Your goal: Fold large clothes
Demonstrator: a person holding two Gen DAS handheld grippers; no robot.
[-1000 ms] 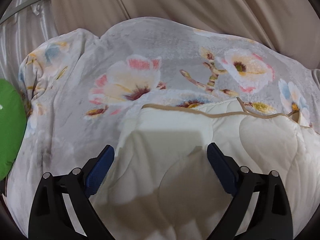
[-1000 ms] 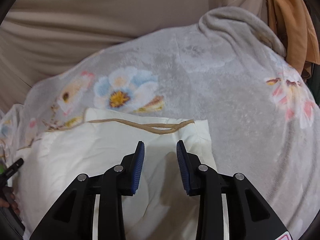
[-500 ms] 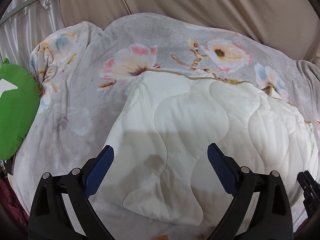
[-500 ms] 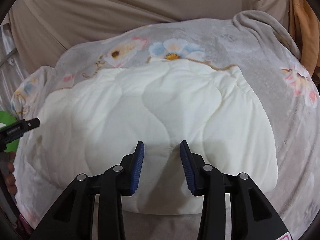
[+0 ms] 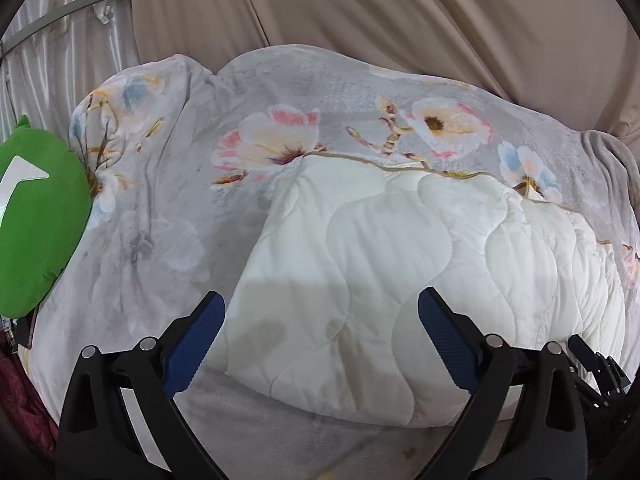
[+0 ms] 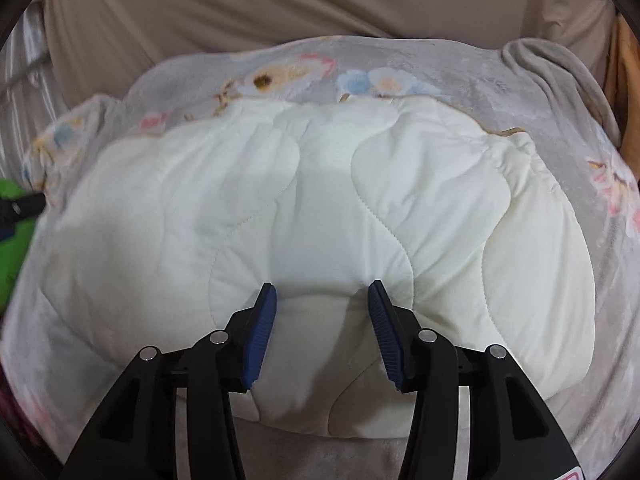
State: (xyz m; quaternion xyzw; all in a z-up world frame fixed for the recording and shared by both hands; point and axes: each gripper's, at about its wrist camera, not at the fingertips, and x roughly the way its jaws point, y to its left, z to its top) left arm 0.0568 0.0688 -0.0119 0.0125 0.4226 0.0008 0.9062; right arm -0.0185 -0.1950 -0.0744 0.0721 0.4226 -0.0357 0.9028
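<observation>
A cream quilted comforter with tan piping lies folded on a grey flowered blanket. My left gripper hovers above the comforter's near left part, jaws wide open with nothing between them. My right gripper hangs over the comforter's near middle; its jaws are opening and the blue pads hold no cloth. The right gripper's black tip shows at the lower right of the left wrist view. The left gripper's black tip peeks in at the left edge of the right wrist view.
A green cushion with a white arrow lies at the blanket's left edge. Beige draped cloth fills the back. An orange cloth hangs at the far right. The blanket's rumpled grey corner rises at the back right.
Both grippers have drawn back toward the near side, so the whole folded comforter now shows. The right jaws have spread wider. The left jaws stayed wide open.
</observation>
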